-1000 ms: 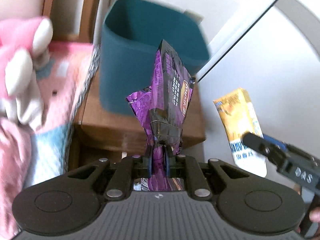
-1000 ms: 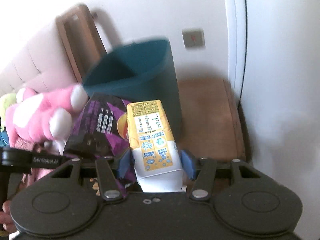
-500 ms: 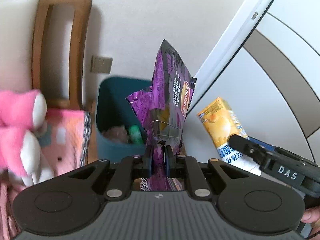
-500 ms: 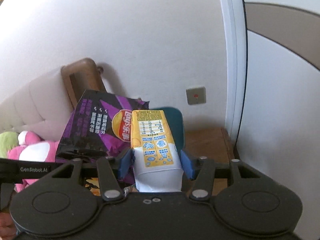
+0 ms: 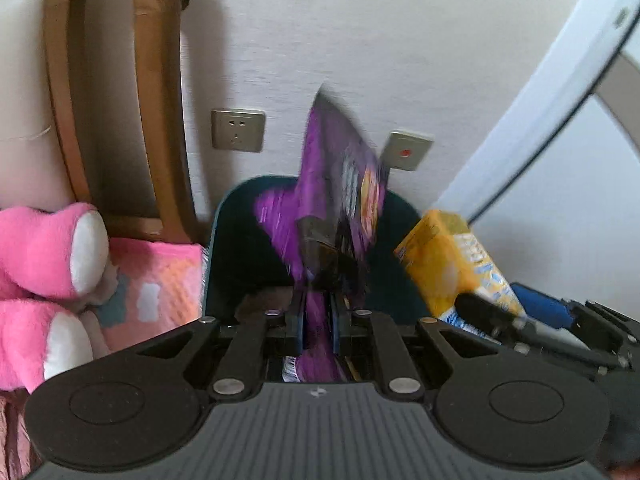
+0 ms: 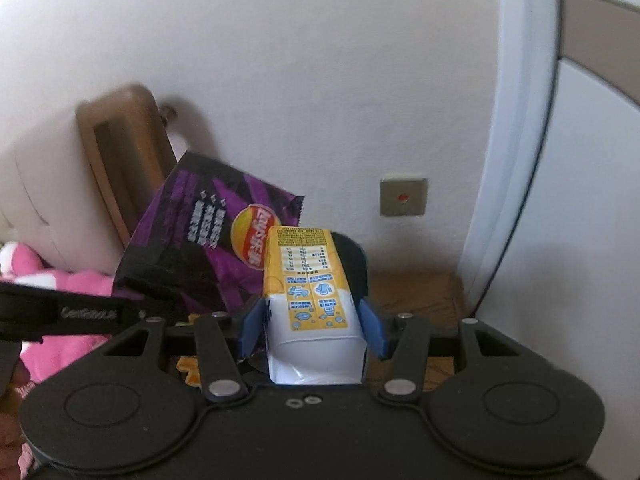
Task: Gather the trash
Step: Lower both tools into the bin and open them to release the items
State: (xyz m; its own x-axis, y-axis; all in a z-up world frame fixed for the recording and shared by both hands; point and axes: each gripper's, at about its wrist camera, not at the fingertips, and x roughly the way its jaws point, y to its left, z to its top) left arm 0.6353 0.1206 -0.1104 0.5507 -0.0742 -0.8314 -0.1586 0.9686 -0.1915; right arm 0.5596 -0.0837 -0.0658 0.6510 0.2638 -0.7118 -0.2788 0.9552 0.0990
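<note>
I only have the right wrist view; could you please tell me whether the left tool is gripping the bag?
Observer: Yes, the left tool is shut on the bag's lower end.
Operator: Where is the bin, please?
Observer: The bin's opening shows just behind the bag, left of your carton.
Operator: What borders the bin's left?
Observer: A pink blanket lies right beside it.
</note>
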